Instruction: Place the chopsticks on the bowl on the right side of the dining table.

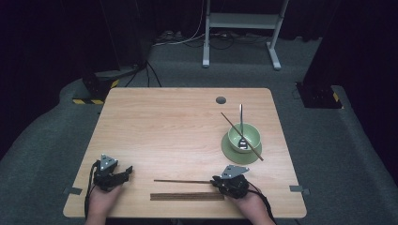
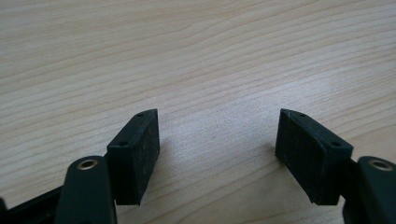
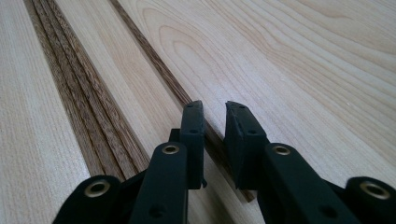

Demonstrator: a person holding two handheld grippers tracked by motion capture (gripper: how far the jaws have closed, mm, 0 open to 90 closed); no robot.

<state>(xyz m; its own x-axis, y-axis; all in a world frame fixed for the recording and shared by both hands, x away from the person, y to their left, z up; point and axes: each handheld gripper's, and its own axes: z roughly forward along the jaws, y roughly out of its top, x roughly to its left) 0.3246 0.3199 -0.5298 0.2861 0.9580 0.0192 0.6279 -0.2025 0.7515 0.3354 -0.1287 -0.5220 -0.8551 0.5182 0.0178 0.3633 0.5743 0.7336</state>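
Note:
A single dark wooden chopstick (image 1: 180, 181) lies near the table's front edge, and its right end reaches my right gripper (image 1: 213, 180). In the right gripper view the chopstick (image 3: 154, 56) runs between the jaws of that gripper (image 3: 215, 109). The jaws stand almost together around it, with a thin gap still showing at the tips. A bundle of dark wooden sticks (image 1: 187, 196) lies side by side just in front, seen also in the right gripper view (image 3: 88, 107). My left gripper (image 1: 127, 172) rests at the front left, and its jaws (image 2: 217, 130) are wide open over bare wood.
At the right stands a green bowl (image 1: 256, 133) on a green plate (image 1: 230, 152). A spoon (image 1: 241, 122) leans in the bowl and another chopstick (image 1: 230, 121) lies across its rim. A round cable hole (image 1: 220, 100) sits near the table's far edge.

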